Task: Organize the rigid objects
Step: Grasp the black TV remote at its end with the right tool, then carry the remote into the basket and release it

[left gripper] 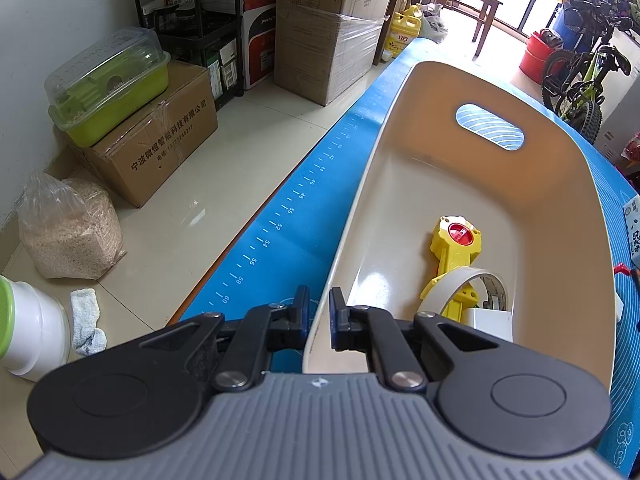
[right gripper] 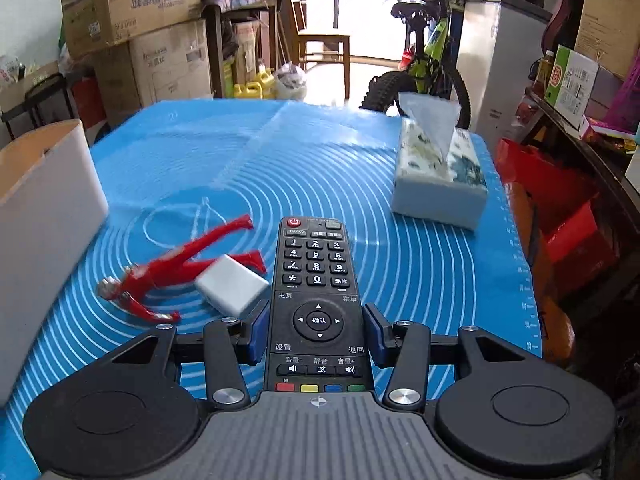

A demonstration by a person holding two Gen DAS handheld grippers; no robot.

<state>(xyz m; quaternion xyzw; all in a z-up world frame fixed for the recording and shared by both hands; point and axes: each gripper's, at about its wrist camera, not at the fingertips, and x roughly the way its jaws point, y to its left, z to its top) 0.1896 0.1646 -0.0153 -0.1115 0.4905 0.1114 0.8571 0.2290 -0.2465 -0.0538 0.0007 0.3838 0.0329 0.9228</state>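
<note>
Boxes and a bicycle crowd the room around a blue-matted table [right gripper: 360, 168]. Right tool [right gripper: 316, 334] is clamped on the remote [right gripper: 316, 280], lifted above the mat. Left tool [left gripper: 319, 318] pinches the bin [left gripper: 400, 128] rim, steadying it; tape [left gripper: 468, 292] and a yellow toy [left gripper: 454, 248] lie inside. Next, I'd guess, the remote swings left into the bin; red figure [right gripper: 160, 272] and white adapter [right gripper: 232, 288] wait.

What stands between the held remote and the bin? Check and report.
Nothing visible blocks it. The right gripper grips the remote; the bin stands to its left with an open top. The red figure and white adapter lie low on the mat between.
</note>
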